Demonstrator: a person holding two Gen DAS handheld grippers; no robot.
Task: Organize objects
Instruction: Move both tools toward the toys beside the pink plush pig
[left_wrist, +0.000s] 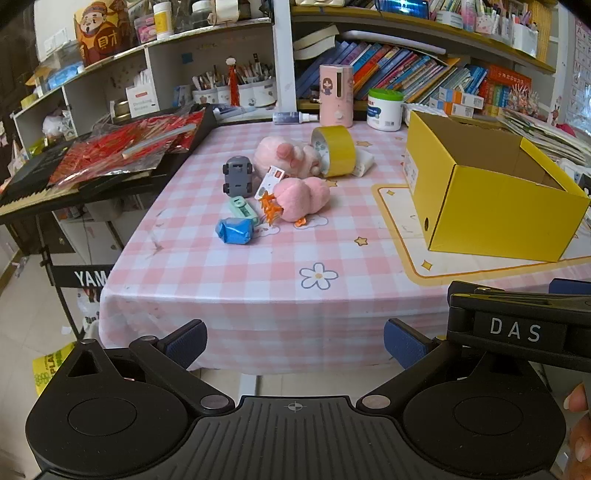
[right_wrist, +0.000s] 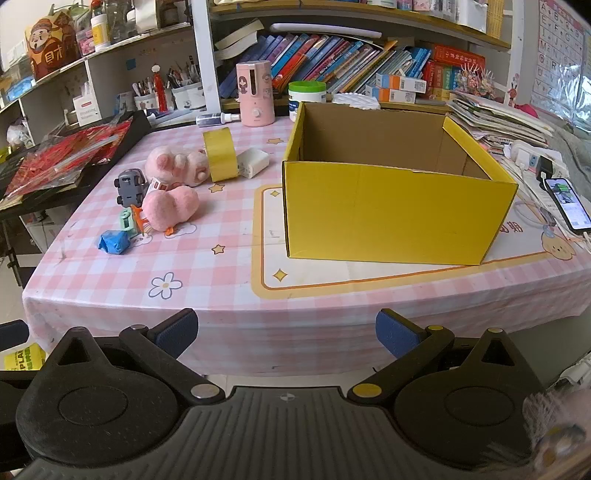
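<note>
Both the left gripper (left_wrist: 295, 341) and right gripper (right_wrist: 286, 330) have fingers spread wide, holding nothing. Toy pile (left_wrist: 280, 181) sits mid-frame; I'd grab the outermost piece first, then the yellow box (right_wrist: 399, 206).

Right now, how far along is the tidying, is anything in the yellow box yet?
Nothing looks done: what shows of the yellow box interior is bare cardboard. Nothing is in hand: the left gripper and right gripper are open and empty, short of the table edge. All is left: the tape roll, two pink plush toys, grey toy car, blue packet and white block lie clustered on the tablecloth.
</note>
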